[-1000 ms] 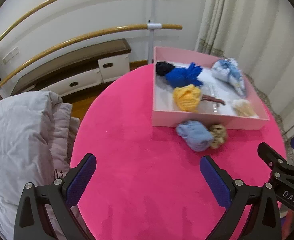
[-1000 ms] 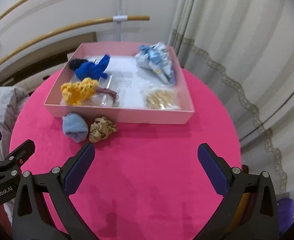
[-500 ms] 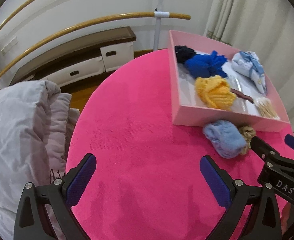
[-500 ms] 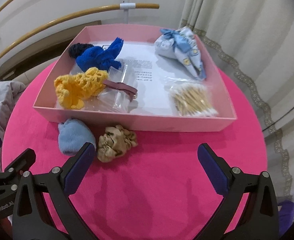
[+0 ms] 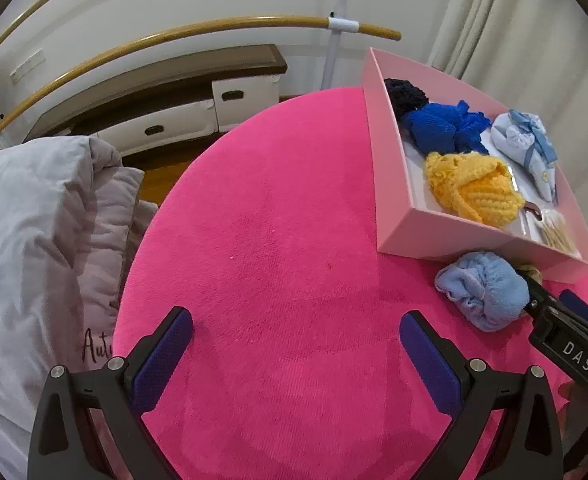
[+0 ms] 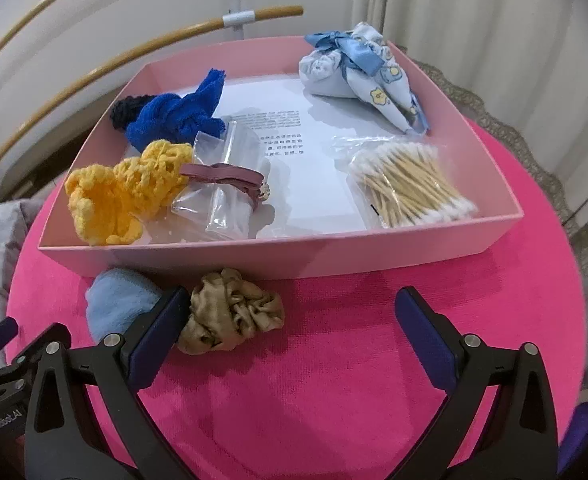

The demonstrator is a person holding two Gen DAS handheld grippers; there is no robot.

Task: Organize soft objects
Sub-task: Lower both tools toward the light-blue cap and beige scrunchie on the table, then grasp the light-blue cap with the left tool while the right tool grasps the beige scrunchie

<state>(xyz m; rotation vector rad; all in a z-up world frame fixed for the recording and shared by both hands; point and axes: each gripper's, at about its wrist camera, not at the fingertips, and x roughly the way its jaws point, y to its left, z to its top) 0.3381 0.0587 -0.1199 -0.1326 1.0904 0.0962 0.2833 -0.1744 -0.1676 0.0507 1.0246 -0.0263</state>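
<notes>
A pink tray [image 6: 373, 256] [image 5: 385, 184] on the magenta round table holds a yellow crochet piece [image 6: 122, 196] [image 5: 473, 188], a royal-blue cloth [image 6: 174, 120] [image 5: 441, 128], a dark blue item [image 6: 128, 110] [image 5: 405, 94], a blue-ribboned fabric pouch [image 6: 357, 68] [image 5: 525, 144], a clear bag with a mauve hair tie [image 6: 222, 188] and a cotton-swab pack [image 6: 409, 184]. In front of the tray lie a light-blue soft ball [image 6: 118, 304] [image 5: 481, 288] and a tan scrunchie [image 6: 230, 312]. My right gripper [image 6: 294, 332] is open just short of the scrunchie. My left gripper [image 5: 294, 352] is open over bare table.
A grey quilted duvet [image 5: 34, 240] lies off the table's left edge. Behind it are a low cabinet with drawers [image 5: 166, 92], wooden barre rails [image 5: 198, 30] and curtains [image 6: 473, 8] at the right. The table [image 5: 274, 240] drops off at its round edge.
My right gripper has moved forward toward the tray, bringing the scrunchie and blue ball close to its left finger. My left gripper has drifted left, so the tray sits further right.
</notes>
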